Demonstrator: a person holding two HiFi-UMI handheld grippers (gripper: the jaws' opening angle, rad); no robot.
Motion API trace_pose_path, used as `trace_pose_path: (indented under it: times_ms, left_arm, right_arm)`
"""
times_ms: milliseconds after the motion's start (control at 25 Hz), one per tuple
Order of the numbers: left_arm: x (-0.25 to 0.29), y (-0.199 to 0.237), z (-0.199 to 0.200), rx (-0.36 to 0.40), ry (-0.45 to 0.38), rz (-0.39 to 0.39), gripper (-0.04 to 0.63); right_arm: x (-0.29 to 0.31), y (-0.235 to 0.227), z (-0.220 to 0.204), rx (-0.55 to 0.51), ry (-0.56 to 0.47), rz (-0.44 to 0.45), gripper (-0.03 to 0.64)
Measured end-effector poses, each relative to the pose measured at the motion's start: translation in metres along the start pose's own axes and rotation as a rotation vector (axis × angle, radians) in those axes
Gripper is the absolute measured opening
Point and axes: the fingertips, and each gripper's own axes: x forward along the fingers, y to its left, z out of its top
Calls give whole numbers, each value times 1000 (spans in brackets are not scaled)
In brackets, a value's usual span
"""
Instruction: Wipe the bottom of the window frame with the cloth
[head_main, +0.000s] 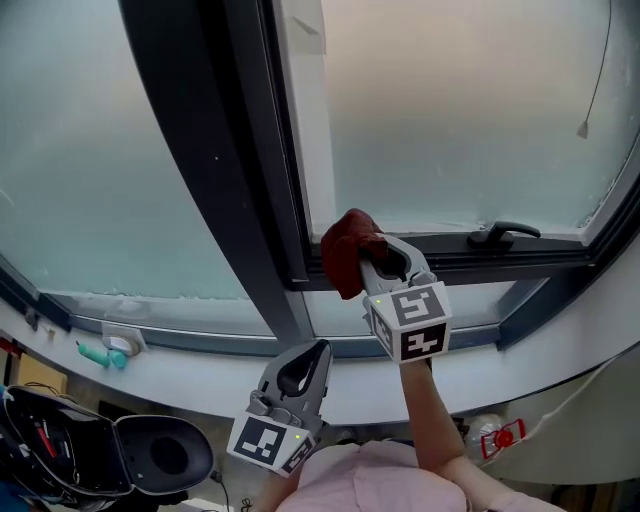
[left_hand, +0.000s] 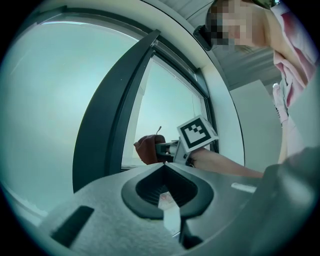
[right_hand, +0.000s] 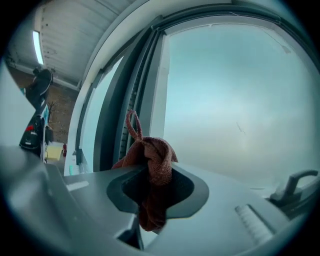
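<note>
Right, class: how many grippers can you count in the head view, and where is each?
2. The right gripper is up at the bottom of the window frame, shut on the red cloth. The left gripper is lower, nearer the person, shut with nothing in it.

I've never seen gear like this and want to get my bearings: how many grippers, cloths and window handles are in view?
Grippers: 2, left gripper and right gripper
Cloth: 1
Window handle: 1
Total: 4
</note>
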Motion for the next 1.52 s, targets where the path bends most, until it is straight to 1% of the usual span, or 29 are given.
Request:
trace_pose_path:
  times_ms: [120,360,560,640,840,1120,1240,1520]
  left_arm:
    - [-2,8,2,1,-3,6,-2]
    - [-5,28,5,-10,8,31,-2]
    - [-4,39,5,-13,6,38,-2]
    - [-2,41,6,-9,4,37,-2]
    - [6,46,6,-5,5,39,-2]
    - [20,41,2,-9,21,16,-2]
    - [24,43,0,-13,23,14,-2]
    - [30,47,-3,-18,27,9,-2]
  right_arm:
    - [23,5,-7,-86,59,-39,75]
    - [63,15,-19,-250,180,-74,75]
    - [81,25,-31,-312,238,-65,75]
    - [84,24,-34,-317,248,-66,74]
    - [87,23,-40,-313,280,-35,73]
    - [85,19,-42,-279,292,5,71]
    - [85,18,-43,-287,296,9,71]
    - [82,10,-44,-250,298,26,71]
